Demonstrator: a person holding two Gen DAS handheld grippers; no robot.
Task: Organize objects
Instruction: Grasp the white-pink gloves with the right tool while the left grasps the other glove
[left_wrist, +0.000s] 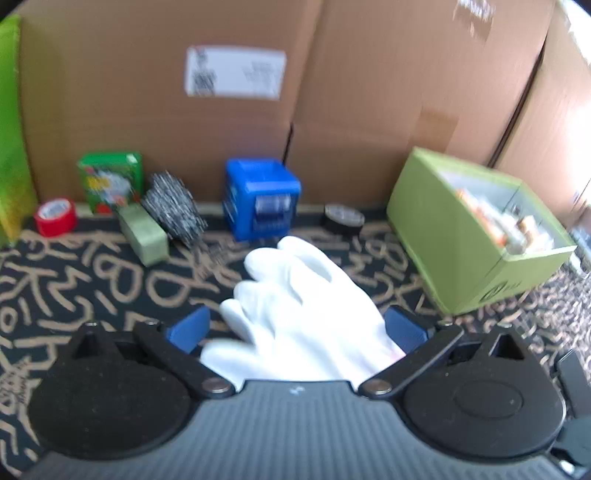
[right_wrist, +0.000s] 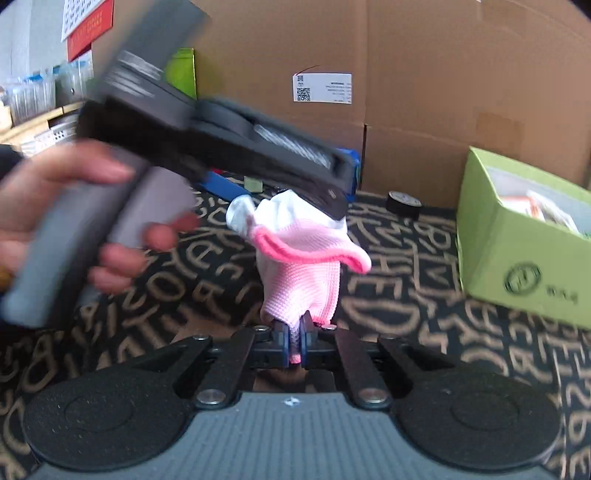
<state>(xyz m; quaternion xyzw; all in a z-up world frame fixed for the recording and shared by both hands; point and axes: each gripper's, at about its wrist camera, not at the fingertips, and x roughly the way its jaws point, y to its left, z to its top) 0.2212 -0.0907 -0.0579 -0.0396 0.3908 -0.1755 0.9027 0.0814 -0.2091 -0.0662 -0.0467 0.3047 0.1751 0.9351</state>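
Both grippers point down at an angle over a black cloth patterned with tan letters.

The right gripper is clenched on the pink cuff of a glove, which stands up from the pinched jaws toward the white fingers at the far end. The left gripper hangs over the same glove with its blue pads spread wide, one on each side of the white fingers; whether the pads touch the fabric cannot be told through the blur.

Only the right view shows the person's hand wrapped around the left gripper's grey handle, tilted forward and down, with the tool's black body crossing above the glove. It also shows shelves with clutter at far left.

Only the left view shows the row of small things along the back: one red tape roll, one green packet, one pale green block, one steel scourer and one blue box.

Both views show one black tape roll, lying beyond the glove, and one open green box at the right, with items inside. Tall cardboard boxes stand behind everything, one bearing a white label.
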